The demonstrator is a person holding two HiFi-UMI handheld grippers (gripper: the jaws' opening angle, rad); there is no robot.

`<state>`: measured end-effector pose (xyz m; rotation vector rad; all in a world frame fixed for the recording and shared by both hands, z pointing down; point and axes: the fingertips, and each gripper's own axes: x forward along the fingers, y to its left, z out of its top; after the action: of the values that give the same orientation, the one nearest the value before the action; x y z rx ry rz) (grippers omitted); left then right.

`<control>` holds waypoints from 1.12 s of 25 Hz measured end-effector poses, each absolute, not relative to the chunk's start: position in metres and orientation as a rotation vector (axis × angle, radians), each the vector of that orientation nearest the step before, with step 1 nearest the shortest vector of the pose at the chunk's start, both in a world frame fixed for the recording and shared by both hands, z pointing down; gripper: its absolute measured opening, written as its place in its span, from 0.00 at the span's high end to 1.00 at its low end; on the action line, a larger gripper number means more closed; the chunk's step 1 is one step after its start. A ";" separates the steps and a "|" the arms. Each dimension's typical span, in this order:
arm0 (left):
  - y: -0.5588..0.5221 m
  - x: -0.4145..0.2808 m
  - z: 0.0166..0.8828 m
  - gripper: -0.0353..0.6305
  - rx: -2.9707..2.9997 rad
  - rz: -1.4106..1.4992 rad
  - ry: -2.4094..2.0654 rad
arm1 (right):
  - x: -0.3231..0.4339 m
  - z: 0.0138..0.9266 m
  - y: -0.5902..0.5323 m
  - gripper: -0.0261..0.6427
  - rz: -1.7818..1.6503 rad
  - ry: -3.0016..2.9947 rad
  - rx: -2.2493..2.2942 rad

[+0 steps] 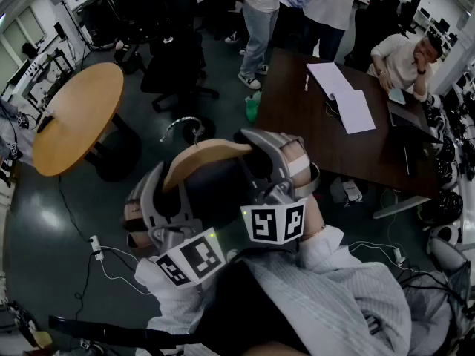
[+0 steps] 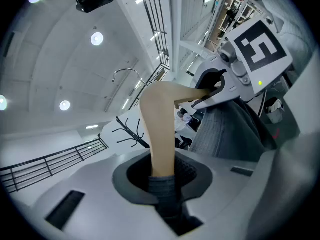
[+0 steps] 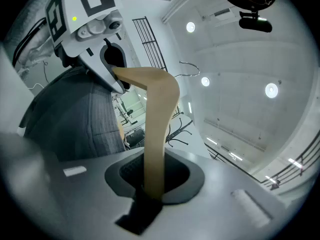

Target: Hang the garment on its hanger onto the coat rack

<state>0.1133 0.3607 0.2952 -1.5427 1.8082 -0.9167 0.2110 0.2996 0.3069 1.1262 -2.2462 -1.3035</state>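
Low in the head view a striped shirt (image 1: 326,288) fills the bottom edge, and just above it, left of centre, the left gripper (image 1: 157,199) has its jaws drawn in narrowly on one arm of the wooden hanger (image 1: 208,156), pinching wood and dark garment (image 1: 219,191) together. Hanger and cloth sit mid-frame, the long axis running left to right, with the wire hook (image 1: 182,124) pointing toward the top of the frame. Right of centre, the right gripper (image 1: 286,170) clamps the other arm just as narrowly, and the coat rack (image 3: 177,129) shows small beyond it in the right gripper view.
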 end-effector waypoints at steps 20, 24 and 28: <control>0.353 0.139 0.312 0.86 -1.534 -0.969 1.850 | 0.233 0.323 0.288 0.86 -1.278 -2.321 1.063; 0.348 0.135 0.323 0.86 -1.549 -0.998 1.877 | 0.229 0.334 0.281 0.86 -1.255 -2.338 1.018; 0.331 0.116 0.334 0.86 -1.563 -1.010 1.902 | 0.210 0.343 0.264 0.86 -1.243 -2.341 0.982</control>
<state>0.1162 0.3314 0.3337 -1.5634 1.9022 -1.0098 0.2095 0.2637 0.3433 0.9818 -2.3407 -1.2427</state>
